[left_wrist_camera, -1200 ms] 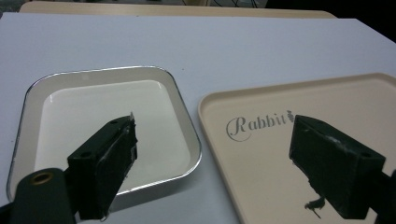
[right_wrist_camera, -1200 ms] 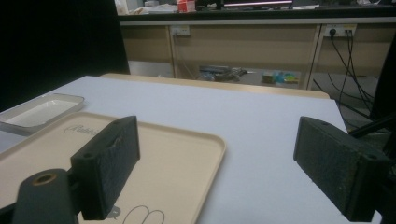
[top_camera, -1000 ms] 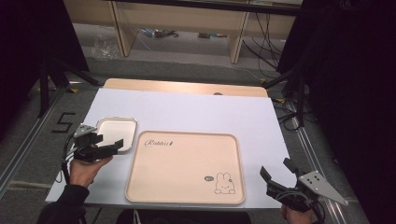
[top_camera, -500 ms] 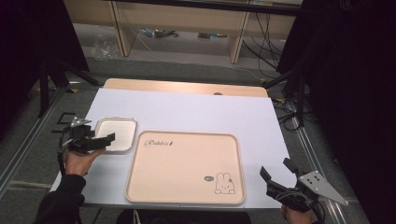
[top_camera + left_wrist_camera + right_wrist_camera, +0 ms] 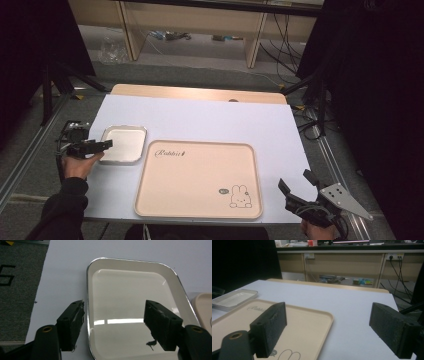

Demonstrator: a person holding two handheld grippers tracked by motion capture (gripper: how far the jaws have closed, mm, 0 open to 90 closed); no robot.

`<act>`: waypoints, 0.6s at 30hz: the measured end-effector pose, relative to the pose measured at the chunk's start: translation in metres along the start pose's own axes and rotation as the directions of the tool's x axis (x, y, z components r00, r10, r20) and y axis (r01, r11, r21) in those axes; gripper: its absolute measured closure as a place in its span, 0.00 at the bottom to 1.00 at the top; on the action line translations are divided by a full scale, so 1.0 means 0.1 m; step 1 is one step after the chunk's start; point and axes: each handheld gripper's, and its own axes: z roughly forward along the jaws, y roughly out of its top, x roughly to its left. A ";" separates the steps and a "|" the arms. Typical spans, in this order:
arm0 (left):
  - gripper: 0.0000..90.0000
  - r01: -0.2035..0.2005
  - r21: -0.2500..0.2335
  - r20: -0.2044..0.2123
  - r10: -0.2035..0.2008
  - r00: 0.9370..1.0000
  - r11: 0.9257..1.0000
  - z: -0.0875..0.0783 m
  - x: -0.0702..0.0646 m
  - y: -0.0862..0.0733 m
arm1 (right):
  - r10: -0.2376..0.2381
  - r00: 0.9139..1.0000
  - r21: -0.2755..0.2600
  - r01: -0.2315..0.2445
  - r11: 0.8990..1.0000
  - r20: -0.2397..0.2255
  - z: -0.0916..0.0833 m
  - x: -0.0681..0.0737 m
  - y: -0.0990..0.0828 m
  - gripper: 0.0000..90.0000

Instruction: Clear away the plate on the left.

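On the white table cover (image 5: 210, 120) lie two trays. A small white tray (image 5: 123, 144) with a metal rim sits at about nine o'clock on the table, just beside the top left corner of a large beige tray (image 5: 197, 179) that fills the middle and six o'clock part. The beige tray bears a small rabbit drawing (image 5: 241, 196) toward its five o'clock corner and a line of script near its eleven o'clock corner.

The left gripper (image 5: 102, 145) comes in level from nine o'clock, held in the person's left hand (image 5: 80, 164), with its tips over the left edge of the white tray. In the left gripper view the white tray (image 5: 130, 305) lies straight ahead. One jaw stands just outside the tray's rim at seven o'clock, the other over the tray's inside at four o'clock, so the rim runs between them. The jaws have just been closing, yet they are spread apart and I see no pad pressing on the rim.

The right gripper (image 5: 295, 187) hangs at five o'clock off the table's near corner, well apart from both trays. In the right gripper view its jaws are spread wide with nothing between them, and the beige tray (image 5: 312, 320) lies ahead at nine o'clock.
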 end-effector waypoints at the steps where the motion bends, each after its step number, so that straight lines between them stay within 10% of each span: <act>1: 0.38 0.000 0.000 0.000 0.000 1.000 1.000 0.00 0.00 0.00 | 0.002 1.000 -0.003 -0.002 1.000 -0.001 0.00 0.00 0.00 0.17; 18: 0.61 0.040 0.074 -0.031 -0.037 0.999 0.996 0.15 0.12 0.02 | -0.002 1.000 -0.004 0.002 1.000 -0.002 0.00 0.00 0.00 0.17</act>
